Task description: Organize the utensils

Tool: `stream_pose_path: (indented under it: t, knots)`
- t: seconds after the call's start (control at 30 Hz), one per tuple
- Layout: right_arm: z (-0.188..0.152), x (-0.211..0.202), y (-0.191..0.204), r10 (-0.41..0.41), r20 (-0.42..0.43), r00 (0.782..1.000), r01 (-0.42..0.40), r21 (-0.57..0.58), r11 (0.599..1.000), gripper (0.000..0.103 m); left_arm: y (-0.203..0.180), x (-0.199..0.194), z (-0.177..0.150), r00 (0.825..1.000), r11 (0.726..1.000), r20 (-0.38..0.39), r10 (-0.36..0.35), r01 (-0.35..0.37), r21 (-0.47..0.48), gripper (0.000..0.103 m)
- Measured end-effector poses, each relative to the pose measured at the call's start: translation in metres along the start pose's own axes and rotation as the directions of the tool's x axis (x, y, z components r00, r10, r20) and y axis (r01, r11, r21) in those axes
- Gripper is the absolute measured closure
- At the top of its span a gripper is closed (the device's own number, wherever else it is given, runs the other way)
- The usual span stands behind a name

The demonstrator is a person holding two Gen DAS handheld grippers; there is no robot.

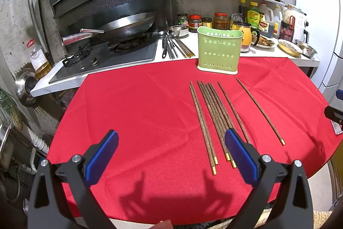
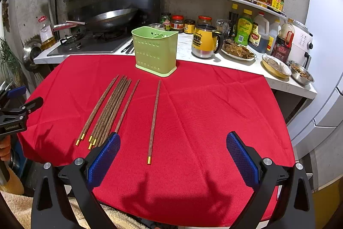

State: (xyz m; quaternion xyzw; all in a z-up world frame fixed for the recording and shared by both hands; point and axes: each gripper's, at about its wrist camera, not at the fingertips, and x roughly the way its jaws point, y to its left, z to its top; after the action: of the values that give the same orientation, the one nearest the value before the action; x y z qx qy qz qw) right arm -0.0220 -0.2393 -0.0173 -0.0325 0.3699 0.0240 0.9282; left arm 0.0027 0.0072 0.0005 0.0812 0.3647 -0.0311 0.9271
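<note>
Several brown wooden chopsticks (image 1: 211, 119) with gold caps lie side by side on the red cloth (image 1: 139, 113). One lone chopstick (image 1: 260, 111) rests apart on their right. Behind them stands a green perforated utensil holder (image 1: 219, 50), upright and empty as far as I can see. My left gripper (image 1: 171, 143) is open above the cloth, its right finger over the bundle's near ends. In the right wrist view the bundle (image 2: 109, 111), the lone chopstick (image 2: 154, 119) and the holder (image 2: 155, 50) show again. My right gripper (image 2: 172, 144) is open, with the lone chopstick's capped end between its fingers' span.
A white counter (image 1: 278, 55) behind the cloth holds a stove with a wok (image 1: 126, 26), metal utensils (image 1: 171, 46), jars, bottles, a yellow mug (image 2: 203, 41) and food dishes (image 2: 276, 65). A shelf of jars hangs above. A person's hand holds the left gripper (image 2: 15, 119).
</note>
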Motion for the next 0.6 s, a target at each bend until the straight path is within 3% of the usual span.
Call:
stream_pose_path:
  t: [0.6]
  knots:
    - [-0.0004, -0.0028, -0.0004, -0.001, 0.006, 1.000, 0.001, 0.002, 1.000, 0.006, 0.0057, -0.0012, 0.0029, 1.000, 1.000, 0.005, 0.002, -0.002, -0.001, 0.006]
